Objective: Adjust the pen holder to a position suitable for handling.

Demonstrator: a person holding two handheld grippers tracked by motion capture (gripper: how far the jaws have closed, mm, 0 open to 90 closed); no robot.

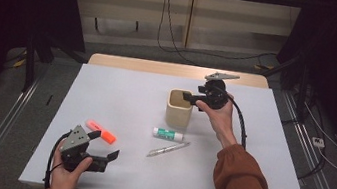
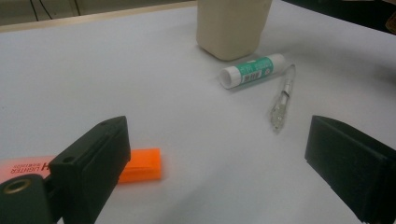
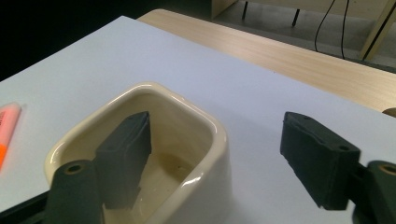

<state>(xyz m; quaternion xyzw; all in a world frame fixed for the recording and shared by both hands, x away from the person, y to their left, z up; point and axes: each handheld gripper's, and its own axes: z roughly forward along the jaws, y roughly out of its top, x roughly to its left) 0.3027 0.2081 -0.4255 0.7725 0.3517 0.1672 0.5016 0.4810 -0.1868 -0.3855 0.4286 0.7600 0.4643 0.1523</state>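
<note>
Nearby: glue stick [image 1: 168, 134], pen [image 1: 168, 149] beside cup [image 1: 178, 114]; highlighter [image 1: 101, 132] apart.

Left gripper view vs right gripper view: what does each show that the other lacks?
Left gripper view alone: the glue stick and the clear pen lying side by side on the white table, seen between the left tool, jaws wide apart with nothing between them.

Right gripper view alone: the bare inside of the cup, with one jaw of the open right tool inside the rim and the other outside it, plus the table's wooden far edge.

Both: the cup, the orange highlighter and the white table.
</note>
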